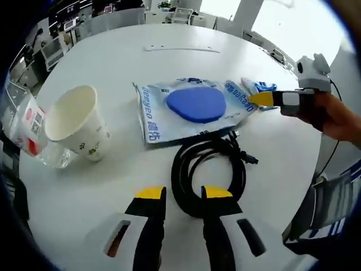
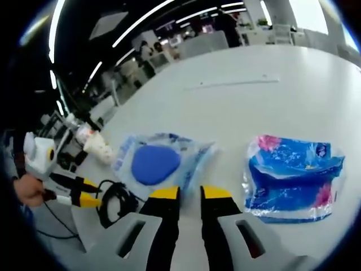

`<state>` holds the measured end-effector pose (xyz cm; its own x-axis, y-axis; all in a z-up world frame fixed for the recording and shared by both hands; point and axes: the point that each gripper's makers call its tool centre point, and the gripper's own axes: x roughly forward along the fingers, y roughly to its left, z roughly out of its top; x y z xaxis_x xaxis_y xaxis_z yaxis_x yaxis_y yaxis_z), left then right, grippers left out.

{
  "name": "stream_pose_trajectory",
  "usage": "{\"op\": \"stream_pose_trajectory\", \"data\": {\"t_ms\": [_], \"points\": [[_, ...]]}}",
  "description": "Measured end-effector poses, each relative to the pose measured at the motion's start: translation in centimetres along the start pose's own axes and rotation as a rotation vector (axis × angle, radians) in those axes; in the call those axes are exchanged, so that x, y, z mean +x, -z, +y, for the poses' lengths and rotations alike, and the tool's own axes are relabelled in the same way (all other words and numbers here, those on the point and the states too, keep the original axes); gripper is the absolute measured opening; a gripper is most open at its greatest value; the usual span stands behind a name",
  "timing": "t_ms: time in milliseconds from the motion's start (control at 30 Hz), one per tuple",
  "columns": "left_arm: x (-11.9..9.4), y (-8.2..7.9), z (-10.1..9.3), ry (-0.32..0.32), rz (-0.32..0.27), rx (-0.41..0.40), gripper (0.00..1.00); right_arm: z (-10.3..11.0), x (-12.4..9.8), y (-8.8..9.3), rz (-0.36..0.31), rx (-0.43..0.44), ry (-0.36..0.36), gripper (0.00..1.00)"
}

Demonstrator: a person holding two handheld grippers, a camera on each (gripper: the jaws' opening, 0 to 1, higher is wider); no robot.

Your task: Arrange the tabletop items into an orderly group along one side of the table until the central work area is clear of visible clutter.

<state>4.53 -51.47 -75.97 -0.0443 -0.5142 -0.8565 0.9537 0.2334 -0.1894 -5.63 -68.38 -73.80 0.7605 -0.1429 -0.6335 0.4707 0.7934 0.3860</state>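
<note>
Clutter sits spread over the round white table [image 1: 169,68]: a paper cup [image 1: 76,127] beside a crumpled wrapper [image 1: 28,127], a clear bag holding a blue pad [image 1: 196,104], a coiled black cable [image 1: 206,169], and a blue tissue pack [image 2: 293,175] well apart. The left gripper [image 1: 183,195] hovers released over the cable; the right gripper [image 2: 189,195] hangs empty, jaws slightly parted, just beside the bag.

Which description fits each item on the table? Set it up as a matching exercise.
Items:
1. paper cup
2. black cable
3. blue pad
4. tissue pack

Descriptions:
A. coiled in loops
B. inside a clear printed bag
C. lying tipped, mouth open
D. blue wrapper with pink flowers

Pairs: 1-C, 2-A, 3-B, 4-D
</note>
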Motion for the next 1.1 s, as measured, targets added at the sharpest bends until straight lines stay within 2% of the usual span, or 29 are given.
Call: {"op": "stream_pose_trajectory", "data": {"t_ms": [367, 633, 800, 1100], "points": [[0.8, 0.4, 0.0, -0.001, 0.008, -0.052, 0.23, 1.0, -2.4, 0.9, -0.019, -0.024, -0.022, 0.23], [1.1, 0.4, 0.3, -0.006, 0.005, -0.089, 0.19, 1.9, -3.9, 2.5, -0.015, -0.027, -0.025, 0.24], [1.2, 0.6, 0.2, -0.01, 0.014, -0.078, 0.13, 1.9, -4.4, 3.3, -0.016, -0.003, -0.015, 0.24], [0.5, 0.9, -0.4, -0.012, 0.014, -0.062, 0.07, 1.8, -5.0, 3.6, -0.017, 0.002, -0.006, 0.23]]}}
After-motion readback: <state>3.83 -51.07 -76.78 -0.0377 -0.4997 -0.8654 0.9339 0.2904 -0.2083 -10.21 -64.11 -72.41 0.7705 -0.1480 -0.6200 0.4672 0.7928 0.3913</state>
